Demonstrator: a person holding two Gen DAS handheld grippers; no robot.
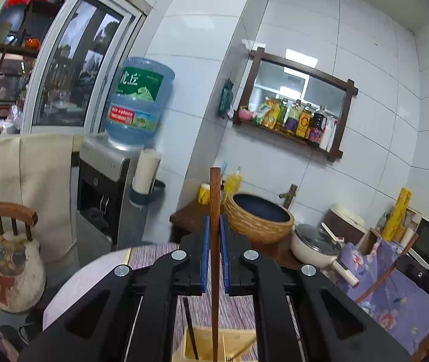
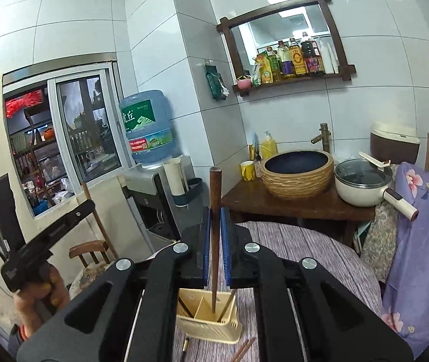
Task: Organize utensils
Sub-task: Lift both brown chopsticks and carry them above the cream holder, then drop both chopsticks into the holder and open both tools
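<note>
My left gripper [image 1: 214, 220] is shut on a brown wooden chopstick [image 1: 214, 199], held upright, its lower end over the beige utensil holder [image 1: 238, 339] on the table. My right gripper [image 2: 215, 211] is shut on another brown chopstick [image 2: 215, 193], also upright, its tip inside the beige divided holder [image 2: 208, 321]. The holder has dark chopsticks leaning in its compartments. More chopsticks [image 2: 244, 349] lie on the purple striped tablecloth [image 2: 305, 250] beside the holder. The left gripper's body [image 2: 48, 235], with the hand on it, shows at the left of the right wrist view.
A wooden counter [image 2: 290, 203] behind the table carries a woven basin [image 2: 297, 172], a white lidded pot [image 2: 362, 181], a yellow mug [image 2: 247, 170] and soap bottle. A water dispenser [image 2: 151, 138] stands left. A purple floral cloth [image 2: 422, 241] hangs at the right. A small chair [image 1: 11, 220] stands left.
</note>
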